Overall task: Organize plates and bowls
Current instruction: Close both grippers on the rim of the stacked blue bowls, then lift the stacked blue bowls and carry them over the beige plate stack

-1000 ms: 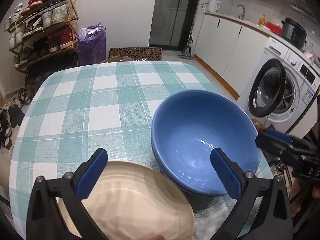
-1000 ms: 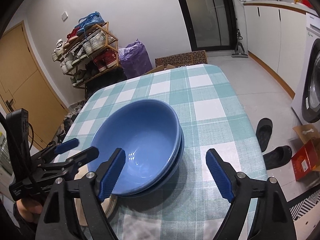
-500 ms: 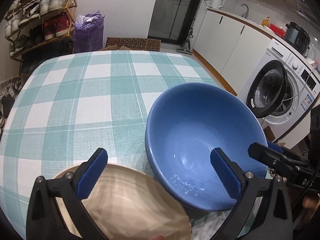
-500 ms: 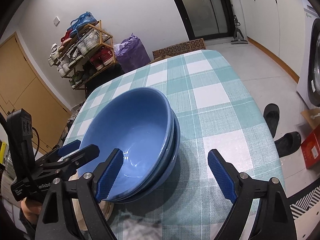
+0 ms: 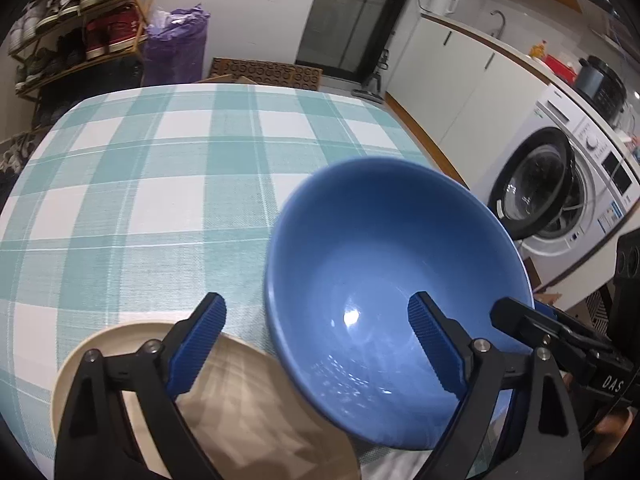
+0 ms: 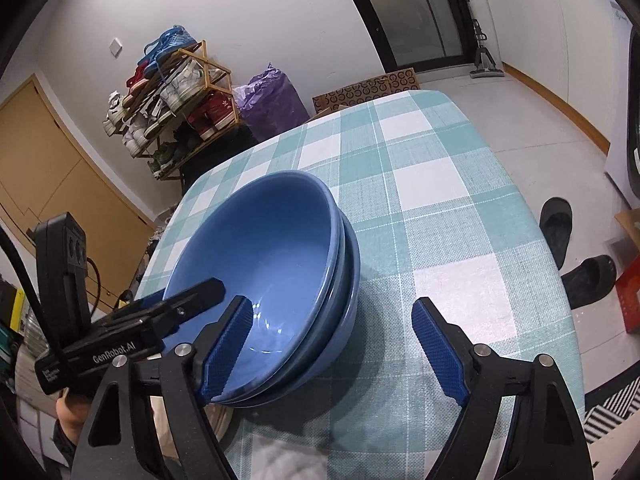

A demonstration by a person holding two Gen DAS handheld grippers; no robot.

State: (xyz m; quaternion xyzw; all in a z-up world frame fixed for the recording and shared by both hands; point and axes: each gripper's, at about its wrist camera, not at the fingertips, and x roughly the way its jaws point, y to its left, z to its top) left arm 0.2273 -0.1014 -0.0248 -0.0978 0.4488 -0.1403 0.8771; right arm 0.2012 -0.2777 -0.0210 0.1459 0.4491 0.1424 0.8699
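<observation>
A nested stack of blue bowls (image 5: 384, 264) (image 6: 276, 256) stands on the checked tablecloth (image 5: 140, 200). A beige plate (image 5: 248, 396) lies beside it at the near left, and its edge (image 6: 222, 420) peeks out under the stack. My left gripper (image 5: 316, 344) straddles the bowls' near-left rim, one finger inside the bowl and the other over the plate. Its jaws are closing, and the pads stand off the rim. My right gripper (image 6: 334, 346) straddles the near-right rim, its left finger inside the bowl and its right finger over the cloth. Its jaws are also closing without pressing.
The table's right edge drops to a floor with two black slippers (image 6: 556, 232) and a washing machine (image 5: 560, 192). A shoe rack (image 6: 172, 92) and a purple bag (image 6: 276, 100) stand beyond the far edge. The far half of the cloth holds nothing.
Both grippers have sunk lower and closer onto the bowl stack, one from each side. Both pairs of jaws have narrowed a little. The bowls and the plate stay where they were.
</observation>
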